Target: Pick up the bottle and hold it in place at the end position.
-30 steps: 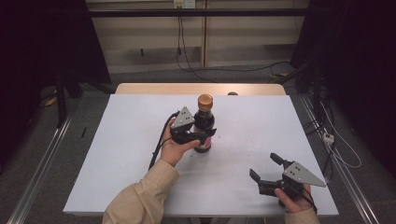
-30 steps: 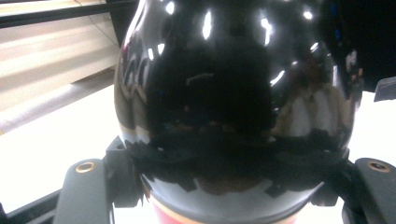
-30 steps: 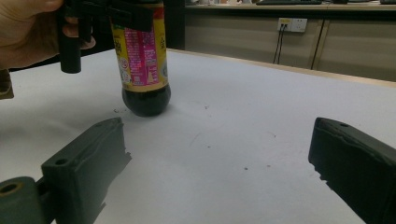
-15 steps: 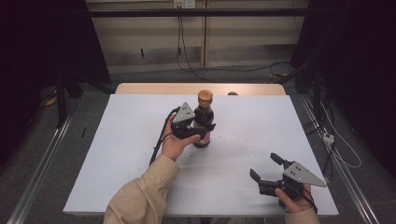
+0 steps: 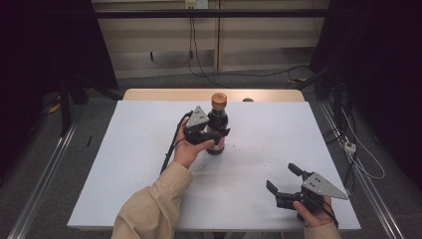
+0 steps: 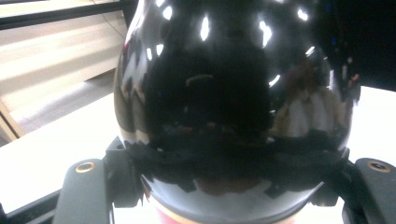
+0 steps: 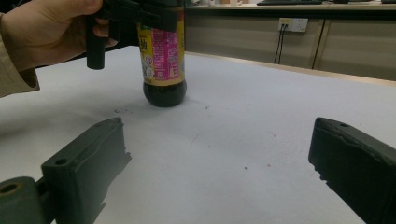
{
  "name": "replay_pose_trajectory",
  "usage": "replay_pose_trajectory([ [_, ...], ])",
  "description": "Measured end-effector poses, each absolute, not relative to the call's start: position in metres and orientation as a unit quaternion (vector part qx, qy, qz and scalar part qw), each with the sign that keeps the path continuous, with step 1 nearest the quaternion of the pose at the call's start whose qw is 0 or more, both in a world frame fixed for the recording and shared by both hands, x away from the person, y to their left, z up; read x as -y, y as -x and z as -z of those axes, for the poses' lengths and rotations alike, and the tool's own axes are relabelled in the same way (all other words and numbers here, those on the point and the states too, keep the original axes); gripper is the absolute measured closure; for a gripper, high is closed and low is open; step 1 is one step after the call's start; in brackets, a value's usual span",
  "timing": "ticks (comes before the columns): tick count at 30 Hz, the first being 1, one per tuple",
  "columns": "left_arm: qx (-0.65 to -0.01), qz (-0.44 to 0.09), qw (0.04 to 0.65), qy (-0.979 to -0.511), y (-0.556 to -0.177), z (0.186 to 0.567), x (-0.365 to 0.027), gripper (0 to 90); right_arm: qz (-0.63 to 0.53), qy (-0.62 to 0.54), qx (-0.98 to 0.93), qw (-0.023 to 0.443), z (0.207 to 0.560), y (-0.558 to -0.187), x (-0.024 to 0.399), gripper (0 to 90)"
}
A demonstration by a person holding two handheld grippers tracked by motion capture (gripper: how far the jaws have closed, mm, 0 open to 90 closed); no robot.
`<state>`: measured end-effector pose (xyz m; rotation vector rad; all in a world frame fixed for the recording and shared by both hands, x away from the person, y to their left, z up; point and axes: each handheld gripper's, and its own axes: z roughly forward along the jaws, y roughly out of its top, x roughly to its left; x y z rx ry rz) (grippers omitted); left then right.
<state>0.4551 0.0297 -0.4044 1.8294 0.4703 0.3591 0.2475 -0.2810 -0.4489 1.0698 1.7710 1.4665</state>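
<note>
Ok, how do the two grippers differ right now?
The left gripper is shut on the dark bottle near the table's middle; the right gripper stands open and empty, near the table's front right edge. Both are hand-held, with black jaws and a grey three-cornered plate.

The dark bottle (image 5: 217, 127), clamped by the left gripper (image 5: 211, 133), stands mid-table as the sole obstacle. The white table (image 5: 278, 134) is open right, left and near. The right gripper (image 5: 282, 179) rests near-right, well apart.
</note>
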Motion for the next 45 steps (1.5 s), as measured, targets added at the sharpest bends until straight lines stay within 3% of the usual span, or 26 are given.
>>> replay_pose_trajectory([
  [24, -0.208, -0.150, 0.581, -0.773, -0.461, 0.409, -0.038, 29.8, -0.549, -0.400, -0.673, 0.294, 0.450, -0.249, 0.278, 3.1],
  [45, -0.204, -0.144, 0.586, -0.771, -0.462, 0.411, -0.039, 29.9, -0.541, -0.400, -0.690, 0.266, 0.443, -0.272, 0.258, 2.4],
])
